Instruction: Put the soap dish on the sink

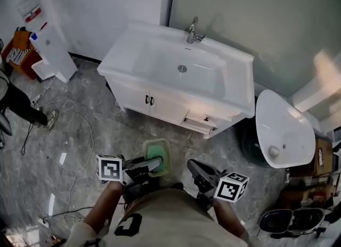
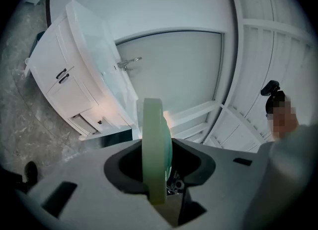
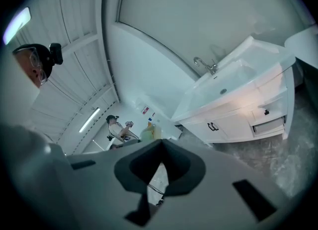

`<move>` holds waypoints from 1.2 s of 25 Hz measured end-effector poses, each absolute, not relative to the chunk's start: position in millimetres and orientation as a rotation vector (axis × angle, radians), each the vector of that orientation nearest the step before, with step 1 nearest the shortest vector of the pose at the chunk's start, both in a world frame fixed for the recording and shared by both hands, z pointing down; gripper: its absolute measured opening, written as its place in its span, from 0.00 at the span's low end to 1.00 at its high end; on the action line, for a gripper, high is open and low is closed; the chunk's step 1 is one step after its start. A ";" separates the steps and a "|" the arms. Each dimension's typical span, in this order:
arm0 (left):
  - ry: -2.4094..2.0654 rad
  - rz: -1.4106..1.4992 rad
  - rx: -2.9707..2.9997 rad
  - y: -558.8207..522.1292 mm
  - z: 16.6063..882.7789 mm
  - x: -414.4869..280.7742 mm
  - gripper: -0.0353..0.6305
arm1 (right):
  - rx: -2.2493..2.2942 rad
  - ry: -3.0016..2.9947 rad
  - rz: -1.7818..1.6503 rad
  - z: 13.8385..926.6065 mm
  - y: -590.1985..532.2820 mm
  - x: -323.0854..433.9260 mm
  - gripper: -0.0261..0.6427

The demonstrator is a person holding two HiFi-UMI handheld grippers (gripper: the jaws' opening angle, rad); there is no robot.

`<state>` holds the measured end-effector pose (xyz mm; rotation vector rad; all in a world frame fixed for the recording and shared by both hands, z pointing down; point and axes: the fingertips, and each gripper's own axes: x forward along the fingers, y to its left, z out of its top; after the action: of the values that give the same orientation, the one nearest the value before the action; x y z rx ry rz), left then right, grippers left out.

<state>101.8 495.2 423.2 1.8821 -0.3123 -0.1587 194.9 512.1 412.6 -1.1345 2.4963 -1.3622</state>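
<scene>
My left gripper [image 1: 153, 165] is shut on a pale green soap dish [image 1: 157, 157], held low in front of my body above the floor. In the left gripper view the soap dish [image 2: 155, 144] stands edge-on between the jaws, pinched at its lower part. The white sink [image 1: 121, 54] with a chrome faucet [image 1: 193, 30] sits on a cabinet a good step ahead, and shows as the sink [image 2: 82, 35] and the sink [image 3: 237, 77] in the gripper views. To the right of the dish, my right gripper [image 1: 194, 167] is shut and holds nothing.
A white toilet [image 1: 283, 129] stands right of the cabinet. A water dispenser [image 1: 49, 46] is at the far left wall. Cables [image 1: 80, 134] trail over the grey marble floor, and another person's leg [image 1: 24, 110] is at the left edge.
</scene>
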 end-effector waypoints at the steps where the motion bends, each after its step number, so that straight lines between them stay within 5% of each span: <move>1: -0.308 -0.161 1.885 494.5 423.4 99.1 0.27 | -1.133 2.489 -1.373 413.3 510.3 192.1 0.05; 18: -0.347 -0.187 1.879 478.4 431.6 50.0 0.27 | -1.063 2.503 -1.457 424.6 494.7 137.2 0.05; 30: -0.387 -0.202 1.916 442.3 427.8 77.5 0.26 | -0.988 2.523 -1.522 431.8 460.9 155.0 0.05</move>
<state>77.5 442.3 427.8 1.9156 -0.3872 -0.2018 155.0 460.9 431.8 -0.9882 2.5227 -1.5220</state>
